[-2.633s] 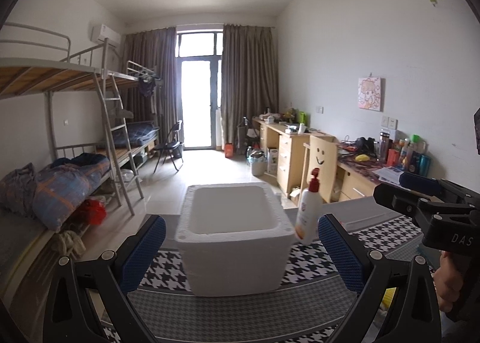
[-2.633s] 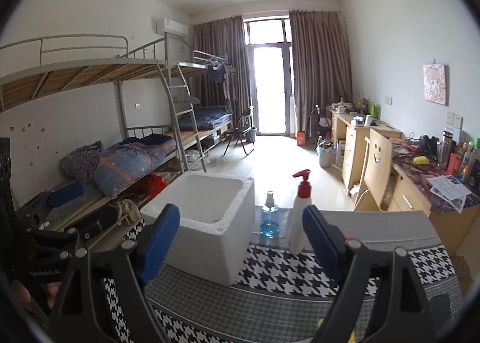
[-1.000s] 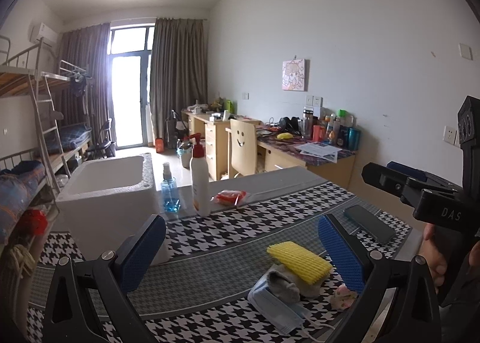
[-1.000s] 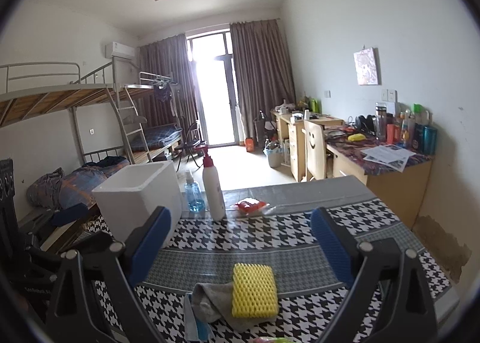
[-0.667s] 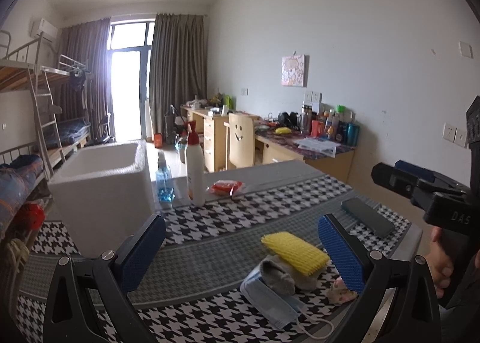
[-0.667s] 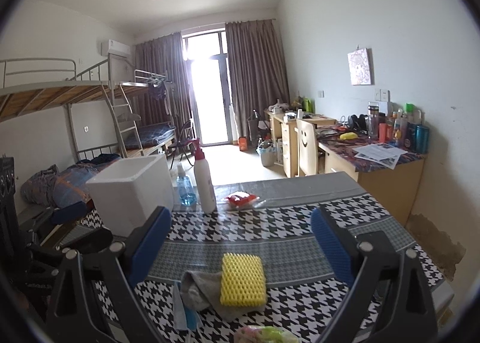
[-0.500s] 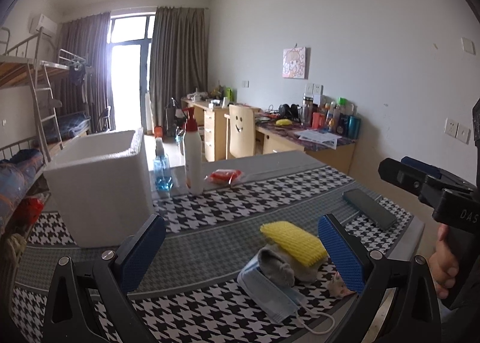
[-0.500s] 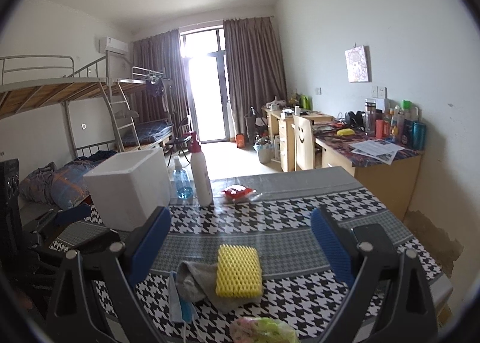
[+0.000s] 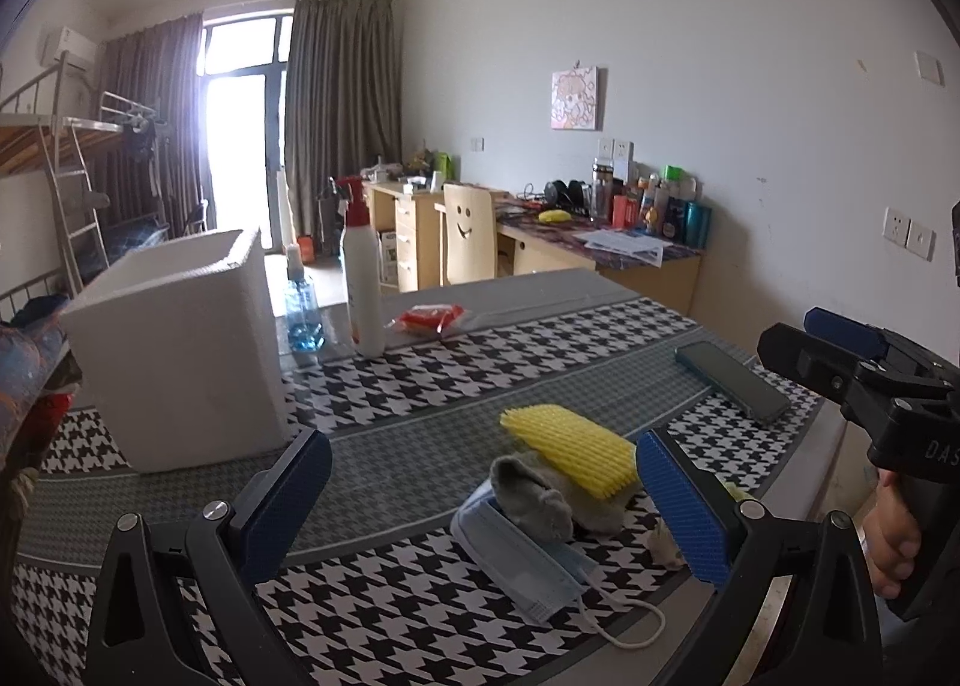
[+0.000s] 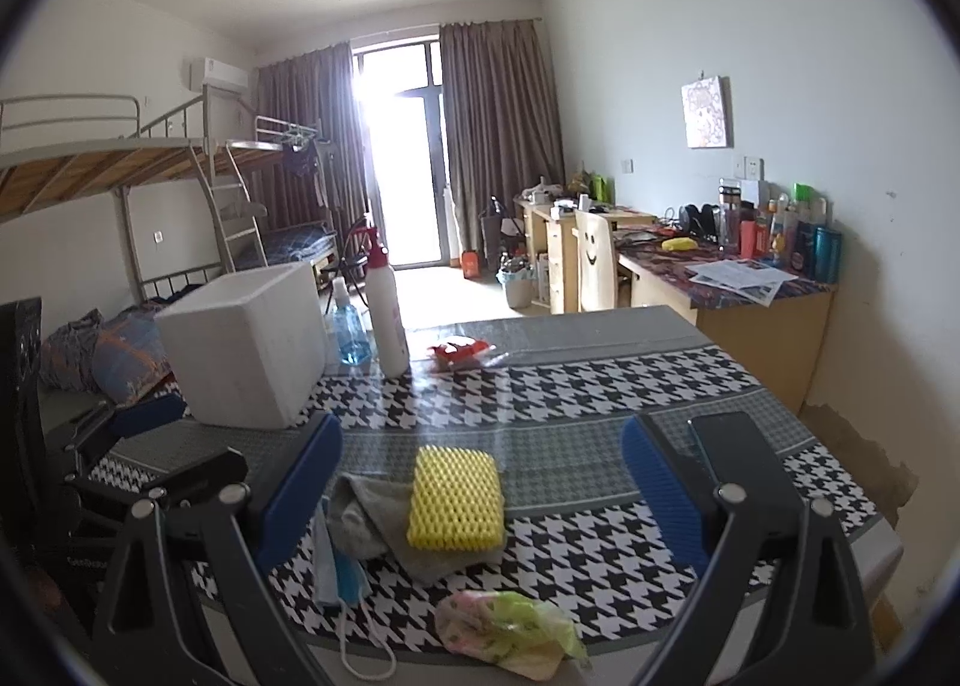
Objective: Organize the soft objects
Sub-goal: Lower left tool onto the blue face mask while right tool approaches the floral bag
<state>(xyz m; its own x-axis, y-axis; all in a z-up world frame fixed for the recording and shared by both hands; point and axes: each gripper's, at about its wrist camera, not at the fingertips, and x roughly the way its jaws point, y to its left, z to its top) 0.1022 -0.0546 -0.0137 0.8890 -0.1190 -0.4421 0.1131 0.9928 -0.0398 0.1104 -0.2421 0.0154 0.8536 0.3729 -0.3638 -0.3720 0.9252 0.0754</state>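
A white foam box (image 10: 240, 350) is seen far left on the houndstooth table (image 10: 600, 380). A yellow sponge (image 10: 456, 497) on a grey cloth (image 10: 366, 518) lies between the wide-apart, empty fingers of the right gripper (image 10: 480, 497). The left gripper (image 9: 480, 512) is likewise spread, touching nothing.

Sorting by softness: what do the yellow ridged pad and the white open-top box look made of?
The yellow ridged pad looks like foam netting: matt, with an open mesh texture. The white open-top box looks like expanded polystyrene: thick walls, grainy matt surface. Both are guesses from appearance.
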